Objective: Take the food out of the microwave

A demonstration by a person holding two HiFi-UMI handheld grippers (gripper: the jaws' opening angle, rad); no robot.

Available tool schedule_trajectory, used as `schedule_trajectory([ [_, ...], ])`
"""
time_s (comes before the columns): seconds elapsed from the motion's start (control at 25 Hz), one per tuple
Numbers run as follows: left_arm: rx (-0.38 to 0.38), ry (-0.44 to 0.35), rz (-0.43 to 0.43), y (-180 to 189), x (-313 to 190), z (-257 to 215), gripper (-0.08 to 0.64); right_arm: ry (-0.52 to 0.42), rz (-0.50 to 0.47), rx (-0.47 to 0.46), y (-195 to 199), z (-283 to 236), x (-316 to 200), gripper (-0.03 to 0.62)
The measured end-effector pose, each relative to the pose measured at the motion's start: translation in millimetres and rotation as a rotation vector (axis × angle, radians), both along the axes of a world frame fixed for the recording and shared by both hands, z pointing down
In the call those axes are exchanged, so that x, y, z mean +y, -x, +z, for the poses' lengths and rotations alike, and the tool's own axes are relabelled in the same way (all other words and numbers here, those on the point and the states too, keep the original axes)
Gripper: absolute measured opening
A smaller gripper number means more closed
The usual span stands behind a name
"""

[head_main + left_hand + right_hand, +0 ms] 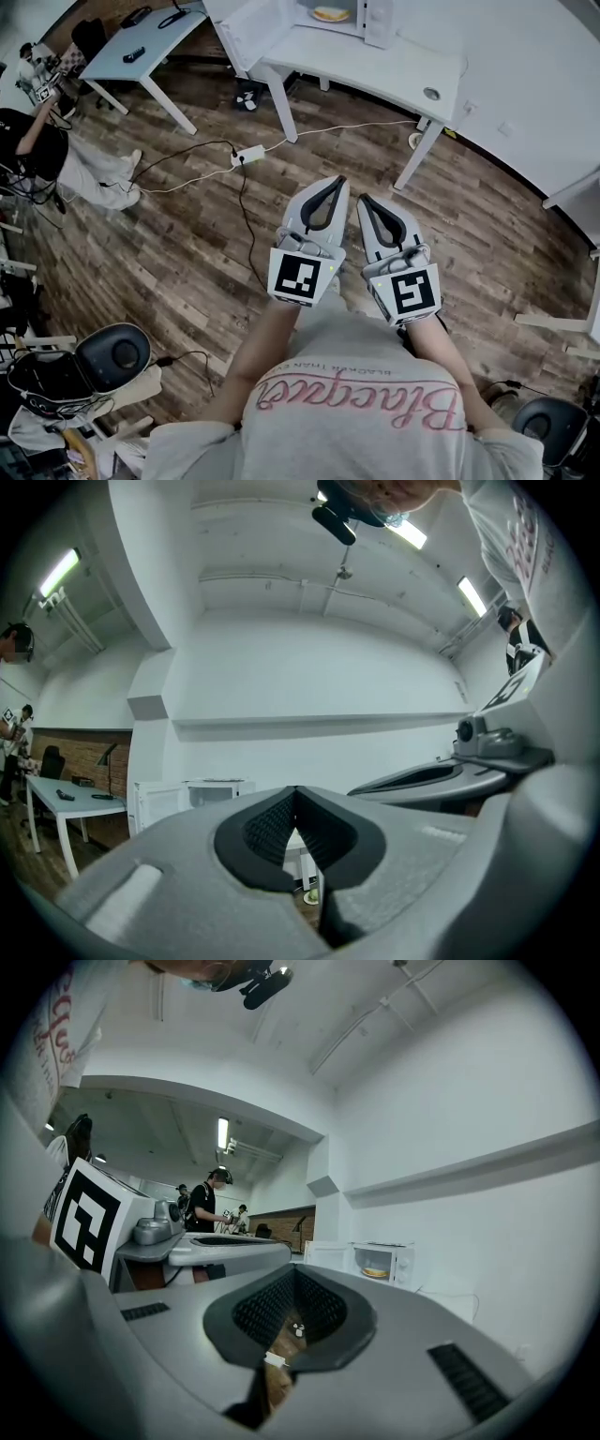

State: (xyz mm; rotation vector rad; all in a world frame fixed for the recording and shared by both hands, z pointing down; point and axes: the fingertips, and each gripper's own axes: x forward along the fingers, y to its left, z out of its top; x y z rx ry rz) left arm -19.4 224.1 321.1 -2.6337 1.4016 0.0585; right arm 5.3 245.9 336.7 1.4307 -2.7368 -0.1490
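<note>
Left gripper (pixel 334 182) and right gripper (pixel 364 201) pressed together (both empty), food (pixel 330 14) pale yellow, flat, inside open microwave (pixel 378 21)

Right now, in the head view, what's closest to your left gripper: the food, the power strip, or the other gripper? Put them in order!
1. Right gripper, just beside the left gripper, on its right.
2. Power strip, on the floor ahead, to the left.
3. Food, farthest, inside the open microwave at the top.
</note>
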Motion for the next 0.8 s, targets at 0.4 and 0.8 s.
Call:
schedule_trajectory([
  [0.4,0.015,0.018,0.028,29,-70,8,0.003,0.005,0.025,0.01,31,2,-69,0.009],
  [0.8,0.031,0.037,0.026,32,-105,18,0.003,0.043,0.046,0.017,28,15,-100,0.009],
])
